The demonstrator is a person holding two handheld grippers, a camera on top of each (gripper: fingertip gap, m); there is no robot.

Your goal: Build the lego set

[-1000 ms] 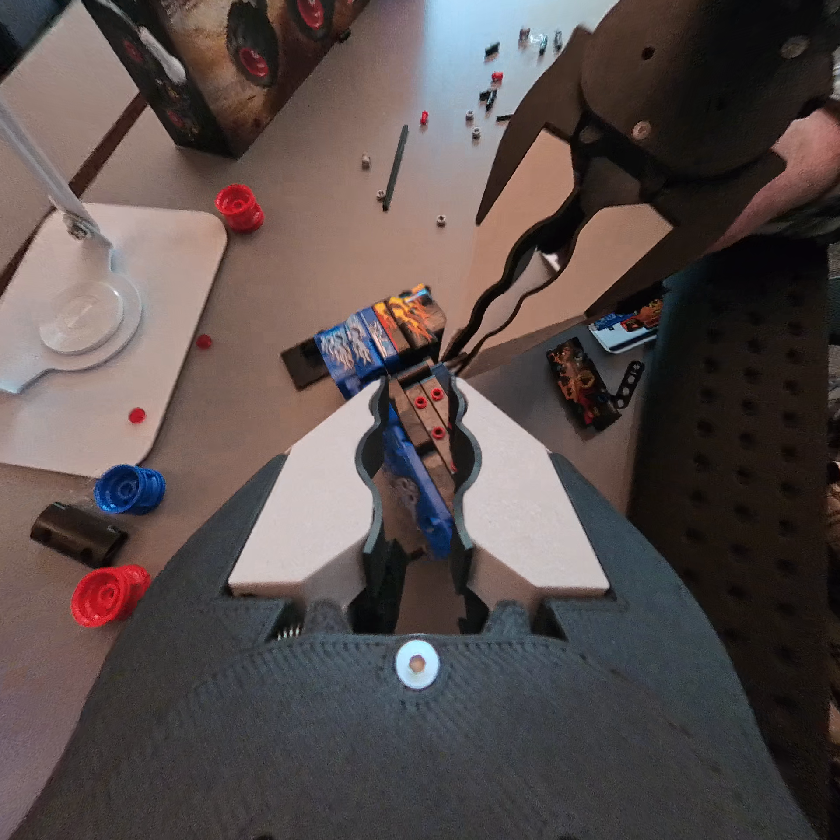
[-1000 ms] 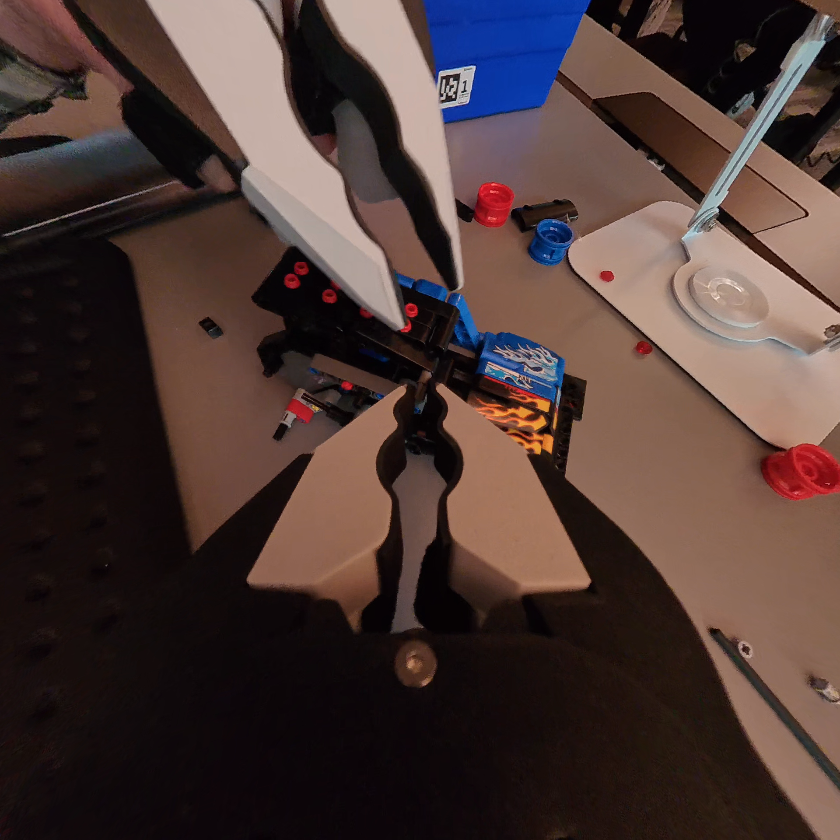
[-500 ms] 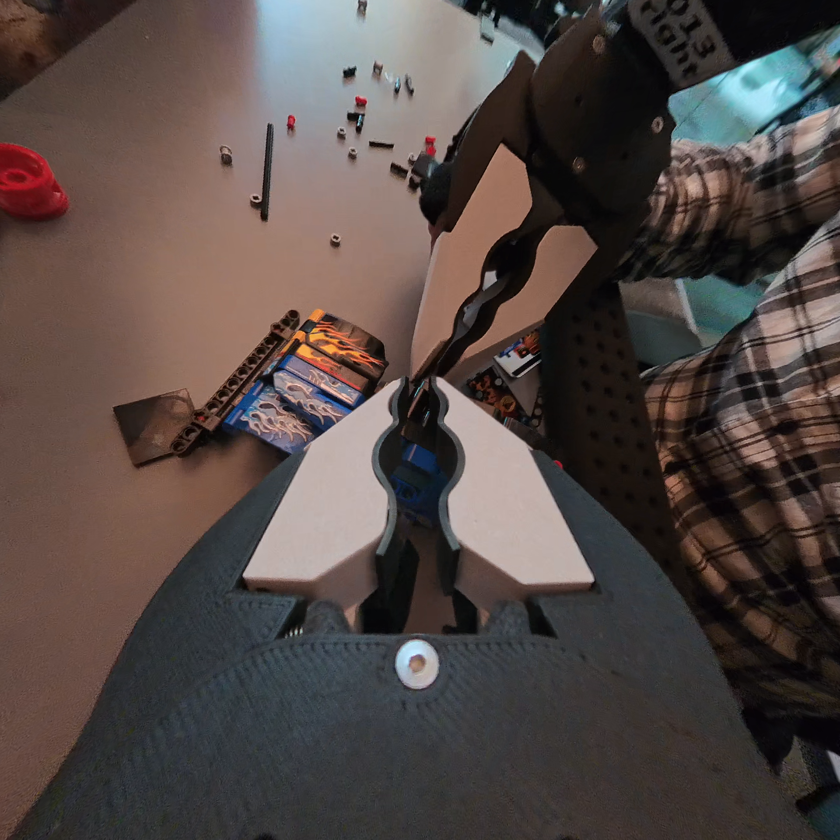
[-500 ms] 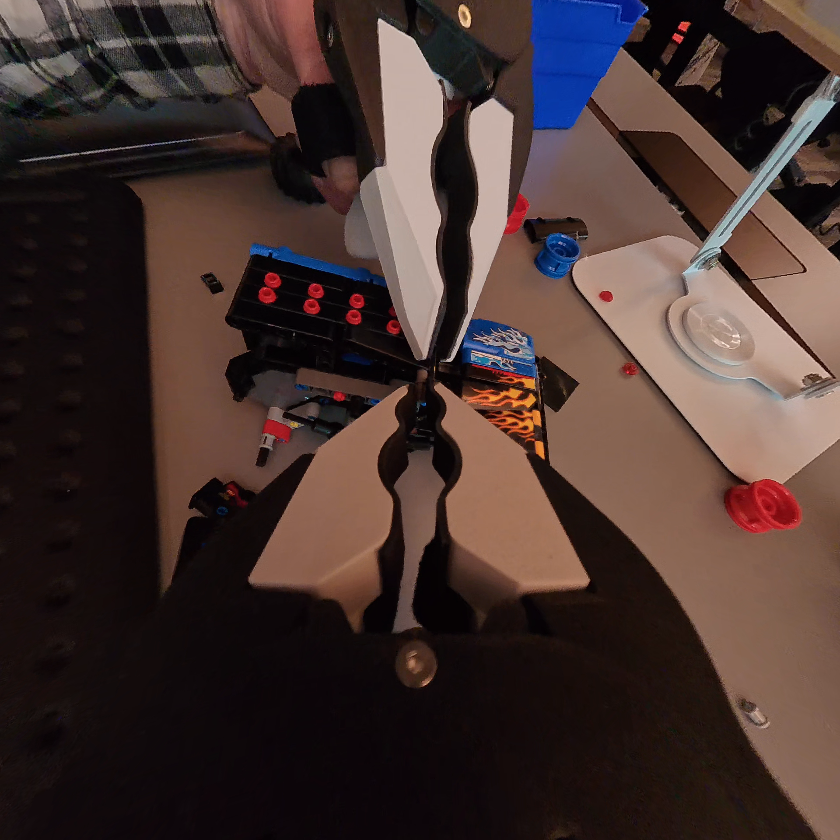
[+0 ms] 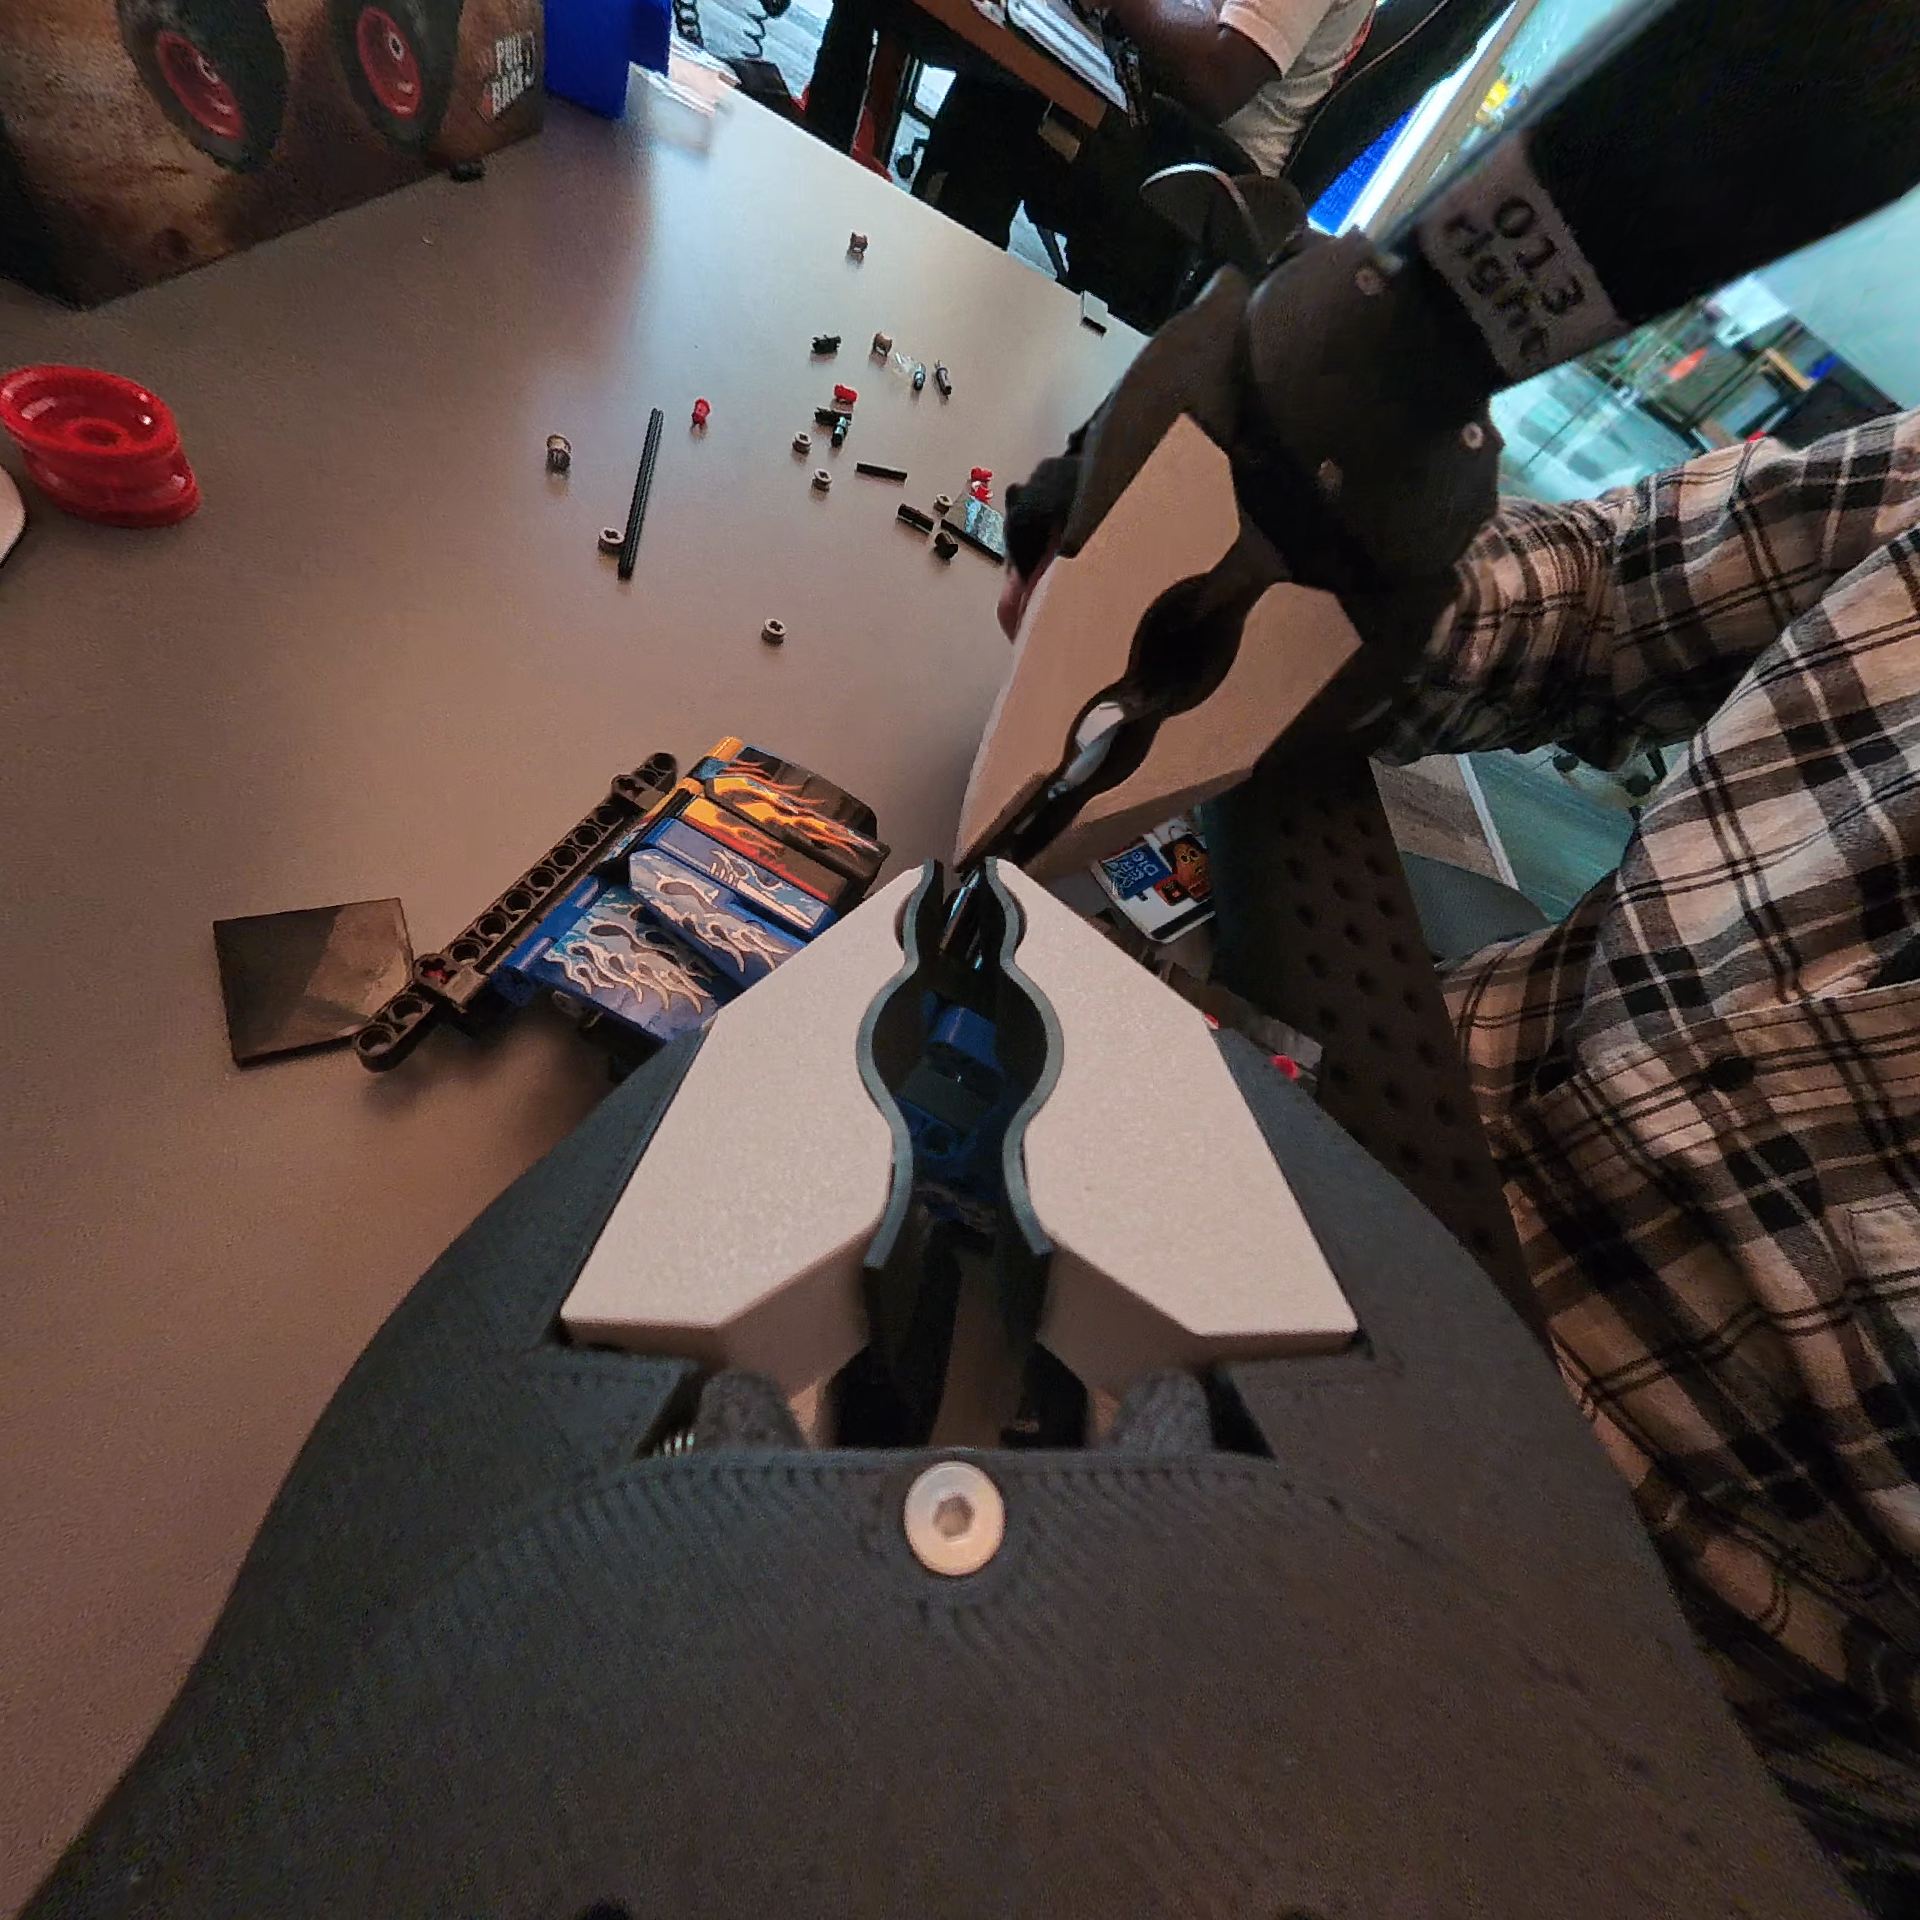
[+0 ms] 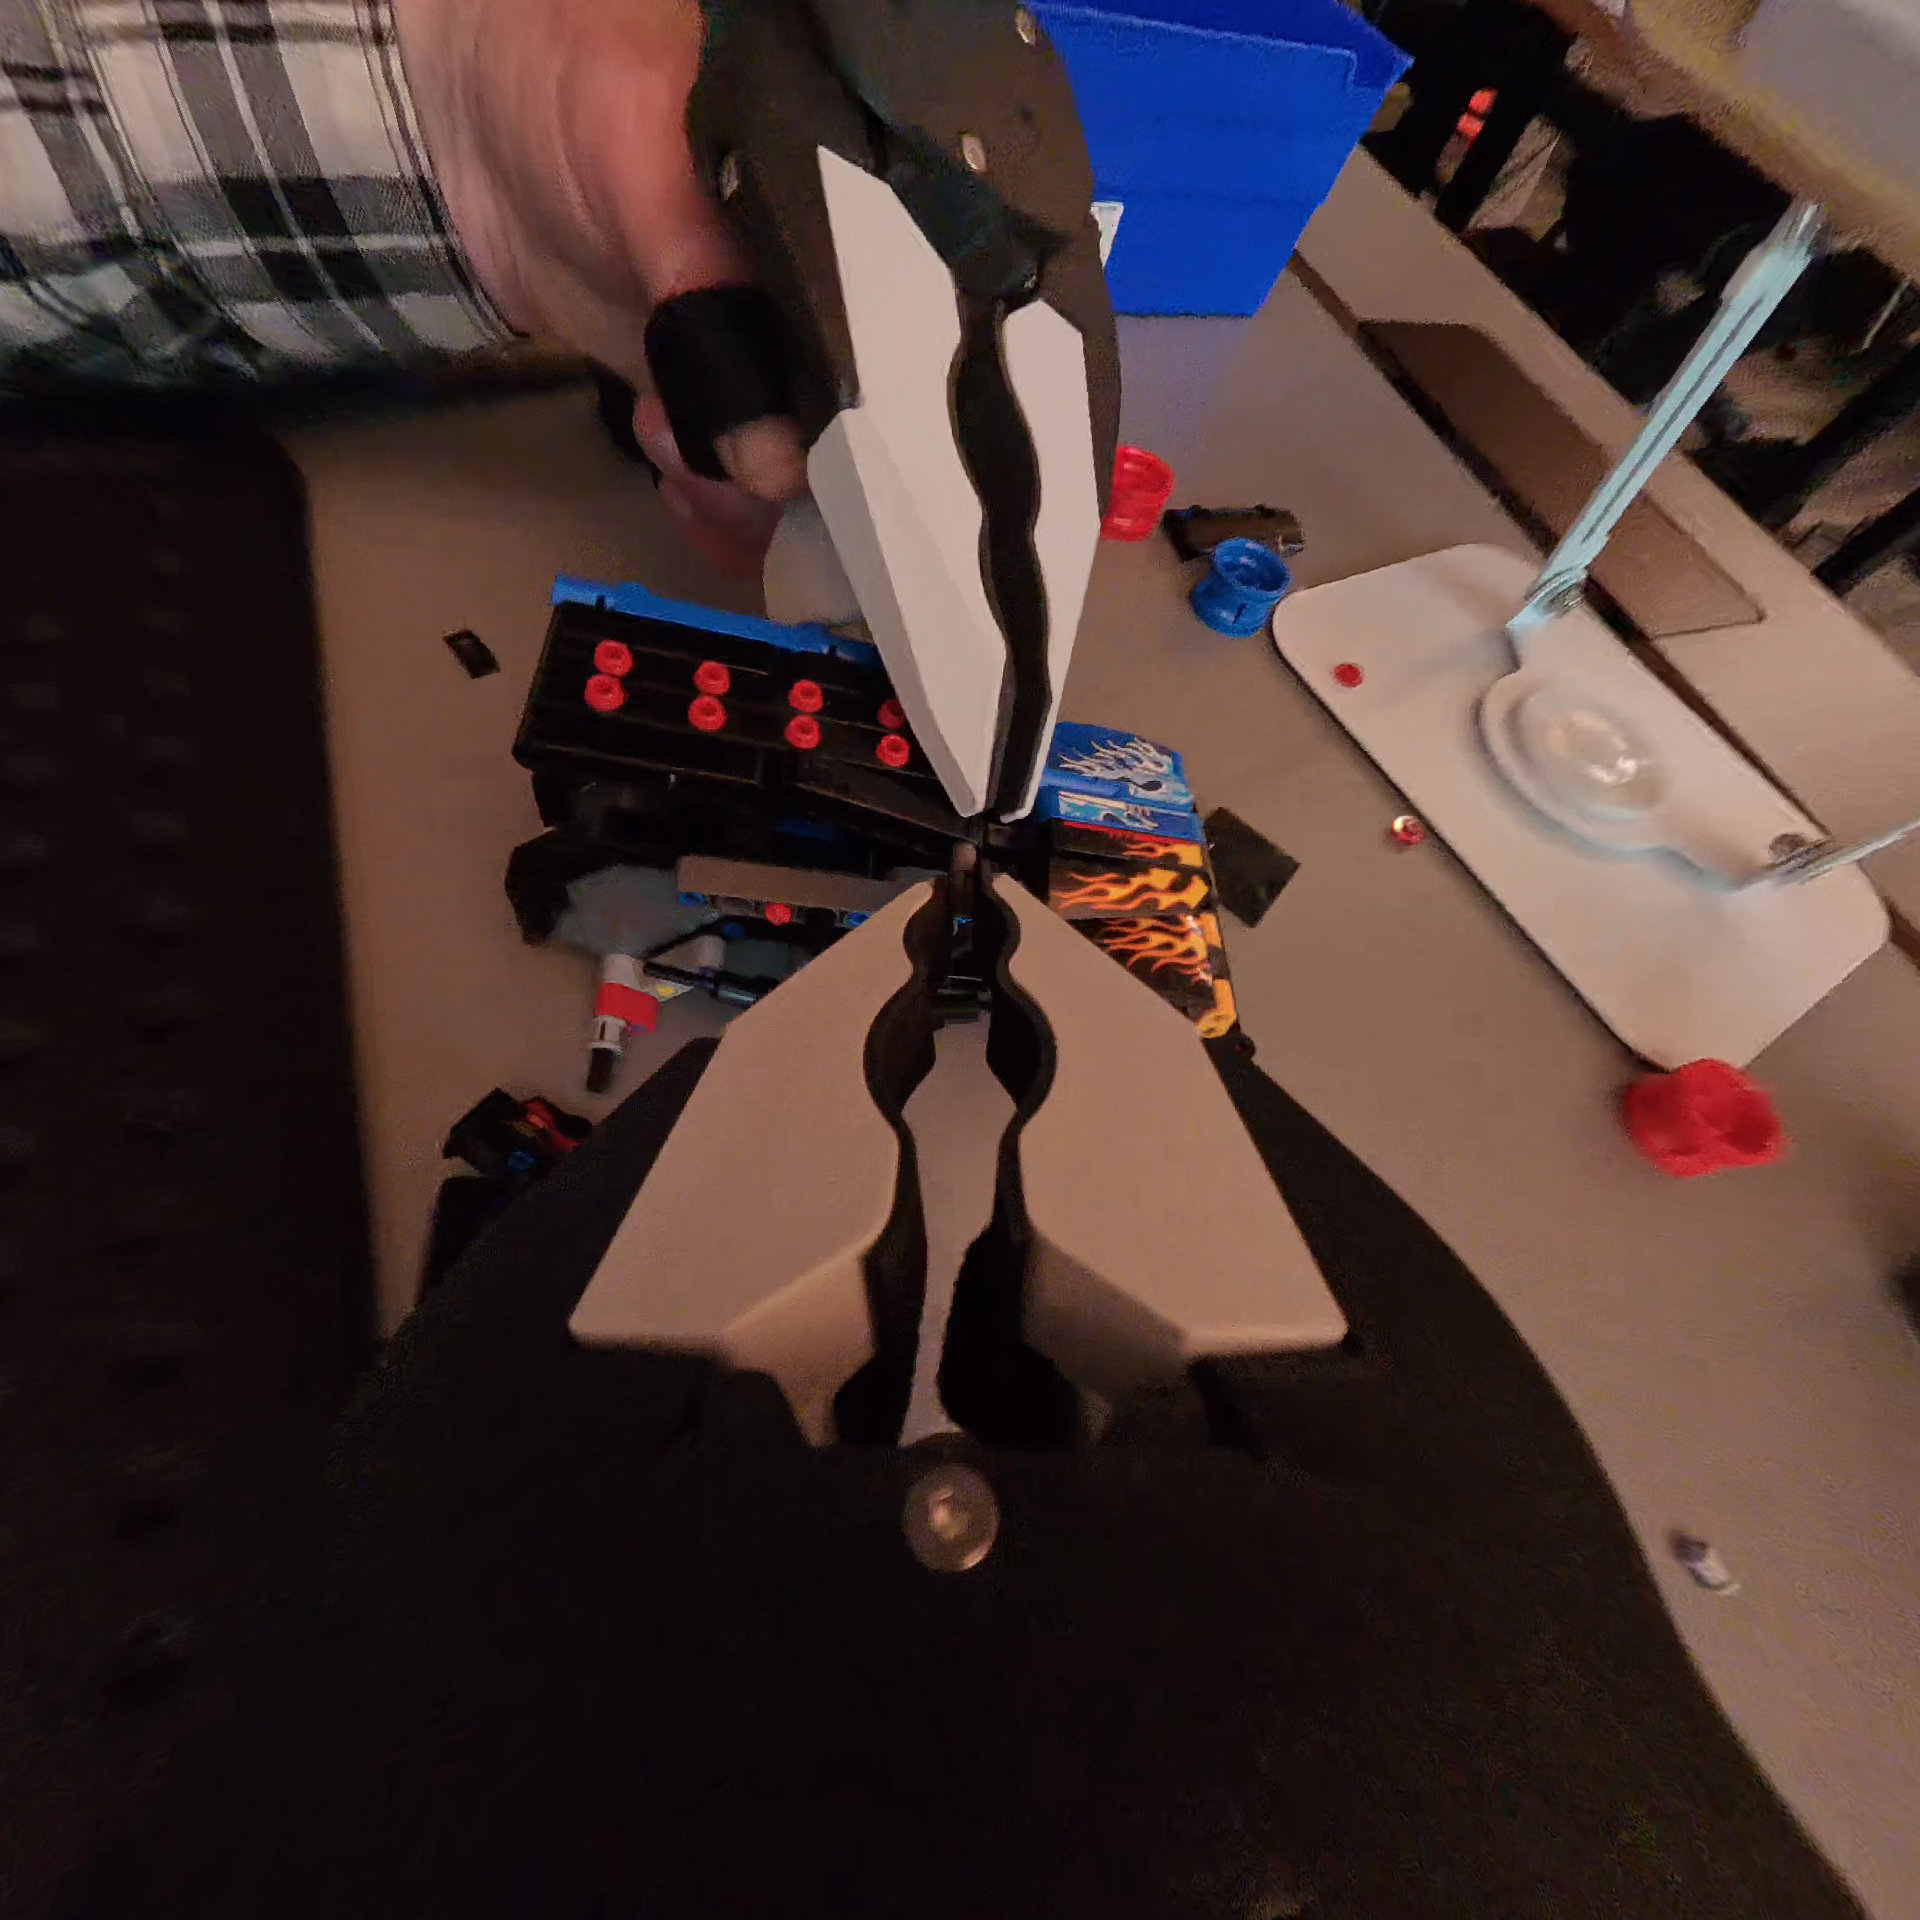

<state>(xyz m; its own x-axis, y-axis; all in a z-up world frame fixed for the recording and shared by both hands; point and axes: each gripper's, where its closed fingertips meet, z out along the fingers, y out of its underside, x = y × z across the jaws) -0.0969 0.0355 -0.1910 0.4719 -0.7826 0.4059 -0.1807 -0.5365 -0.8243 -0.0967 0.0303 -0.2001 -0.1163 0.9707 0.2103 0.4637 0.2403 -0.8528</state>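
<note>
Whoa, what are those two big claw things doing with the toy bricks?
A person in a plaid shirt holds a two-finger gripper in each hand and is building a brick vehicle. The left gripper is shut on the black-and-blue brick chassis with red pins. The right gripper meets it tip to tip, its fingers pinched on a small dark piece at the chassis edge. Flame-printed blue and orange panels hang off the model, and loose red wheel hubs and small pins lie on the grey table.

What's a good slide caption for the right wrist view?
Right gripper and left gripper meet tip to tip, pinching a small black piece over the black-and-blue flame-decorated Lego chassis on the grey table.
</note>
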